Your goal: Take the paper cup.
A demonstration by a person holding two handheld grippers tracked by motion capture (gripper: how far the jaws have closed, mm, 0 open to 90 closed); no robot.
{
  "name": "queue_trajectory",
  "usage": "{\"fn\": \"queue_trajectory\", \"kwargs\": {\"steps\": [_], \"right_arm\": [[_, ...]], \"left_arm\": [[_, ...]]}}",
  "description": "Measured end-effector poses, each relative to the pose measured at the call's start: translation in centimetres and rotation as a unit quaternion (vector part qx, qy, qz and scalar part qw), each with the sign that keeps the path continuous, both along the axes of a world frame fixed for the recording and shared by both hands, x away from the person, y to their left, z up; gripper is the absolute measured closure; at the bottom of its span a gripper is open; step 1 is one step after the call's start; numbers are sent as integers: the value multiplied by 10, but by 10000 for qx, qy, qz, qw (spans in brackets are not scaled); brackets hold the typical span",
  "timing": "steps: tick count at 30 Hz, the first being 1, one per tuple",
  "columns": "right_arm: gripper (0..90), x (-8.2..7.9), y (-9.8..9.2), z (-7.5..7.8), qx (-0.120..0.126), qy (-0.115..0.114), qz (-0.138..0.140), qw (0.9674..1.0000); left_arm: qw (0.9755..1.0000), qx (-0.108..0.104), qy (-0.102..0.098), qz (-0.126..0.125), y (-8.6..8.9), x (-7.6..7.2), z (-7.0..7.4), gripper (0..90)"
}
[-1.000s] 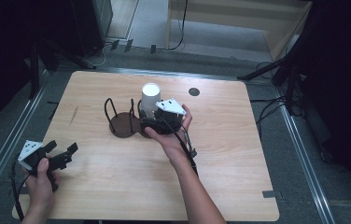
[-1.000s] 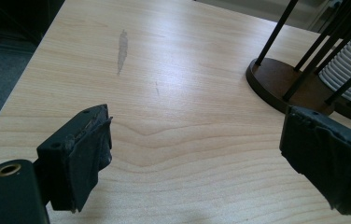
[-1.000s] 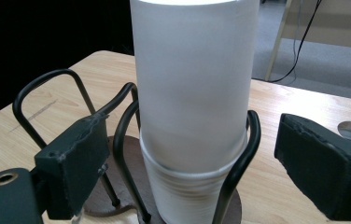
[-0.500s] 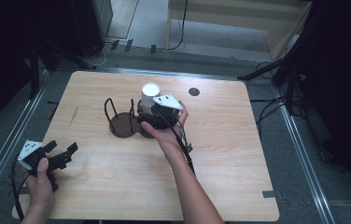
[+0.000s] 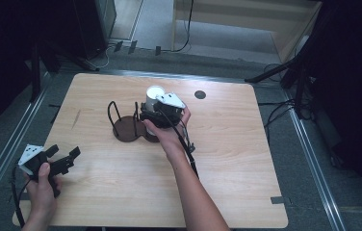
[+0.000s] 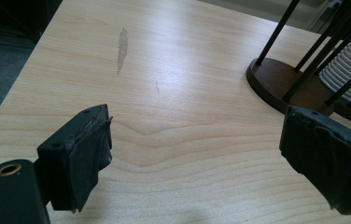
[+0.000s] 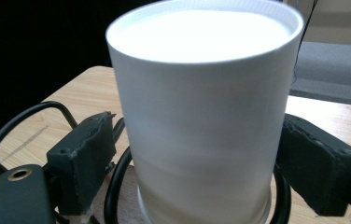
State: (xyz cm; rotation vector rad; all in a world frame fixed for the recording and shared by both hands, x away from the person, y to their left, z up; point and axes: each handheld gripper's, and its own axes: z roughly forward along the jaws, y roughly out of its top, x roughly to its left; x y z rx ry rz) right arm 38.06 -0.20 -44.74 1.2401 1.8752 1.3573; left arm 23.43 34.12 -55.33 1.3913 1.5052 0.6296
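One white cup (image 7: 201,116) stands in my wire rack (image 5: 130,126)
My right gripper (image 7: 197,158) jaws, just closing, flank it untouching; my left gripper (image 6: 211,163), at seven o'clock, gapes empty

A white cup (image 7: 201,112) stands upright in the dark wire holder (image 5: 126,126) mid-table.

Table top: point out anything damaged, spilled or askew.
Only a pale scuff mars the table near its left edge. The white cup stands upright in the wire holder; nothing has spilled.
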Motion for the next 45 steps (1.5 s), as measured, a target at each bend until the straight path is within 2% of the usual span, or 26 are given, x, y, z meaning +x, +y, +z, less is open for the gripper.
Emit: {"fn": "queue_trajectory", "kwargs": {"steps": [4, 6, 9, 13, 18, 24, 33, 45], "right_arm": [[166, 3, 1, -4, -49, 25, -26, 10000], [205, 4, 1, -4, -54, 8, -43, 10000], [244, 4, 1, -4, -62, -48, -100, 9999], [255, 3, 1, -4, -149, -159, -105, 9997], [266, 1, 1, -1, -134, -303, -121, 9994], [279, 0, 0, 5, -56, -432, -117, 9990], [285, -3, -2, 24, 54, -683, -116, 9976], [270, -6, -4, 36, 156, -716, -52, 9973]], "left_arm": [[10000, -20, -5, 3, 0, 0, 0, 96], [10000, -30, -5, 8, 0, 0, 0, 97], [10000, -45, -7, 9, 0, 1, 0, 96], [10000, -44, 7, 7, 0, 1, 0, 96], [10000, -49, -19, 7, 0, 1, 0, 97], [10000, -54, -24, -1, 0, 1, 0, 97], [10000, -38, -23, -1, 0, 1, 0, 97], [10000, -35, -16, -5, 0, 1, 0, 98]]}}
